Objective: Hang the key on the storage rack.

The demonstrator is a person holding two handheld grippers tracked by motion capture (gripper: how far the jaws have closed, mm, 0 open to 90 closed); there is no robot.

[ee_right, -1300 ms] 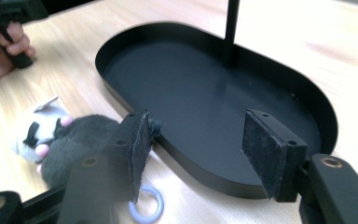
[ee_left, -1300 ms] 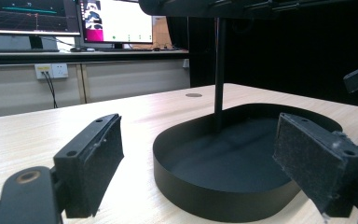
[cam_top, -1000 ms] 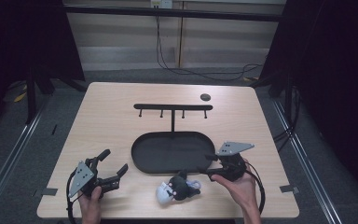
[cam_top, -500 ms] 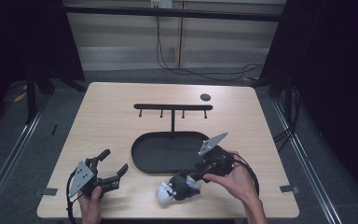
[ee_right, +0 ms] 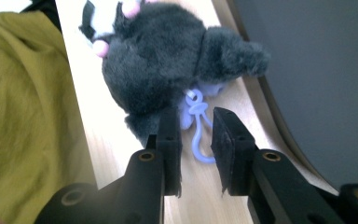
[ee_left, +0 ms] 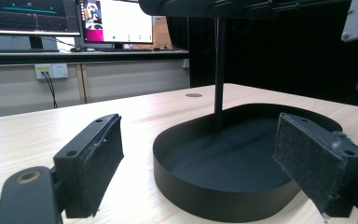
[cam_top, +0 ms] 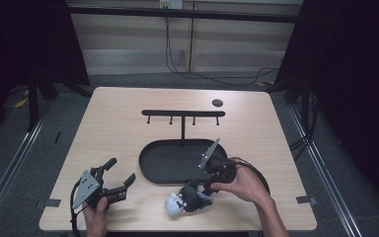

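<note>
High view: right tool (cam_top: 201,190) tilted down, jaws narrow astride plush toy's (cam_top: 183,201) loop (ee_right: 198,126); left tool (cam_top: 120,177) wide.

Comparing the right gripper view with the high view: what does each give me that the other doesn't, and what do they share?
Right gripper view: a lilac plastic loop on the plush toy, lying in the narrow gap between the right gripper's jaws, apparently not yet pinched.

High view: the left gripper open near the table's front left, and the hook rack standing in the tray.

Both: the toy, the right gripper at it, and the black tray beside them.
</note>
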